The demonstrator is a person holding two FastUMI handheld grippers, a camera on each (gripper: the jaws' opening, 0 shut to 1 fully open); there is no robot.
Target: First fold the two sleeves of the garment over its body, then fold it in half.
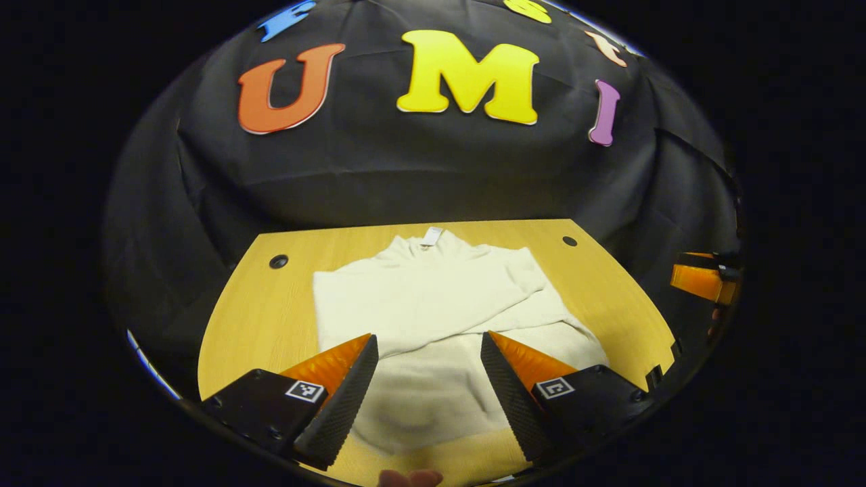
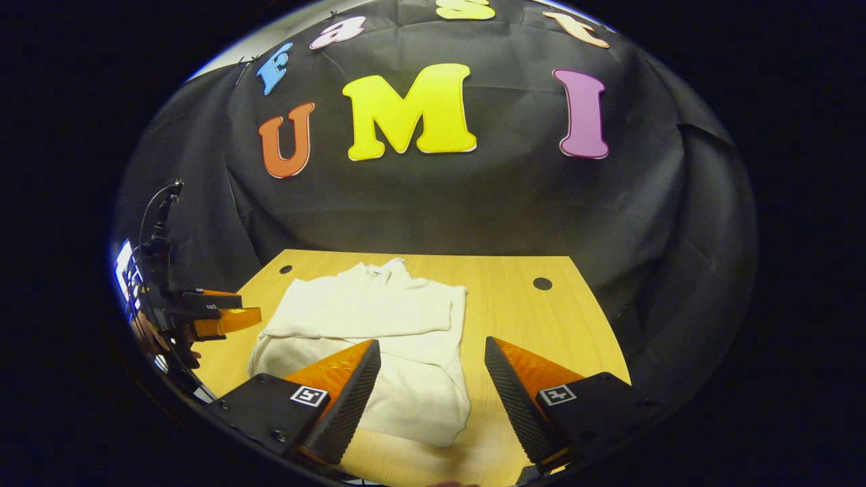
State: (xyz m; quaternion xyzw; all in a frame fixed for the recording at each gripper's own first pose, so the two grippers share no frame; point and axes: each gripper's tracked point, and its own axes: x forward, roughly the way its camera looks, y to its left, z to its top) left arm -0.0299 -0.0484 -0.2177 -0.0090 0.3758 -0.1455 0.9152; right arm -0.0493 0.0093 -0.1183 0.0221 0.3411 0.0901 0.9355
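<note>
With both sleeves already lying across the cream knitted garment (image 1: pixel 433 304), we hold both grippers' fingers spread and empty above its near hem, collar far down the wooden table (image 2: pixel 528 318).

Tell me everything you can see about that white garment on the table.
The cream-white knitted garment lies flat on the light wooden table, collar with a small tag toward the black cloth wall. Both sleeves look already folded across its body, forming a compact rectangle; the half fold is not yet done. Both open grippers hover above it, neither touching.
</note>
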